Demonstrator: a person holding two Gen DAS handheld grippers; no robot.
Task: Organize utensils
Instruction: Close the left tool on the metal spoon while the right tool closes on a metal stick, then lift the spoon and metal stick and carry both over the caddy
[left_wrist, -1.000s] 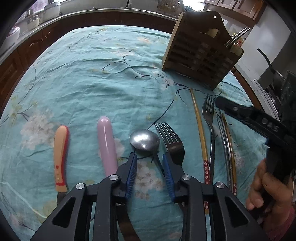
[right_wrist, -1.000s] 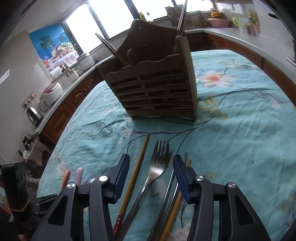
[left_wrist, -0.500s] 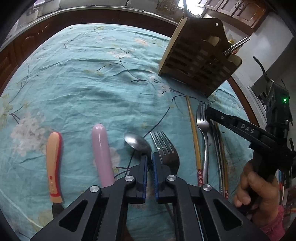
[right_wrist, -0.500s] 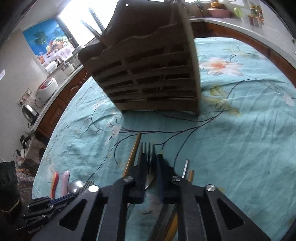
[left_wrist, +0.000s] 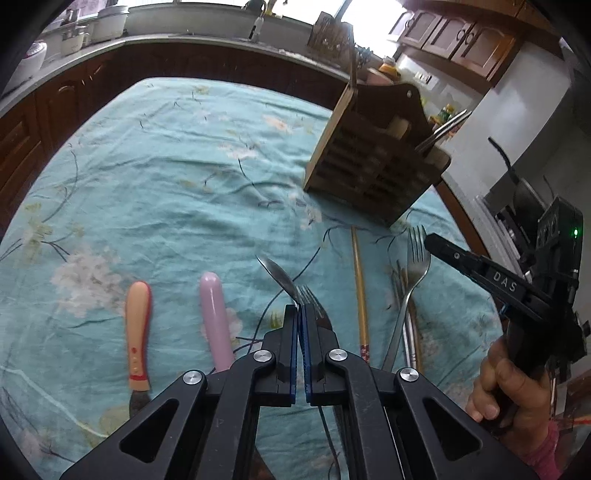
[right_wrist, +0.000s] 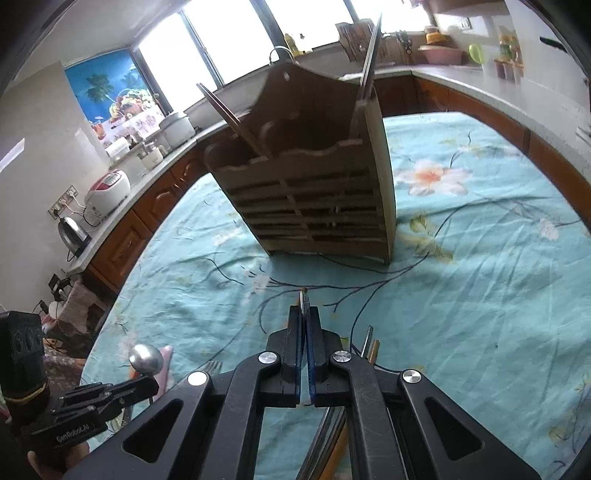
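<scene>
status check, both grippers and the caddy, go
Left gripper shut on spoon, lifted. Right gripper shut on fork. Wooden caddy upright ahead, path clear.

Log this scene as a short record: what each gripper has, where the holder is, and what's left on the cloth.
left gripper: shut on spoon
right gripper: shut on fork
wooden holder: upright on the tablecloth, beyond the utensils, a few pieces already in it
still on cloth: second fork, chopstick, pink-handled utensil, orange-handled utensil
</scene>
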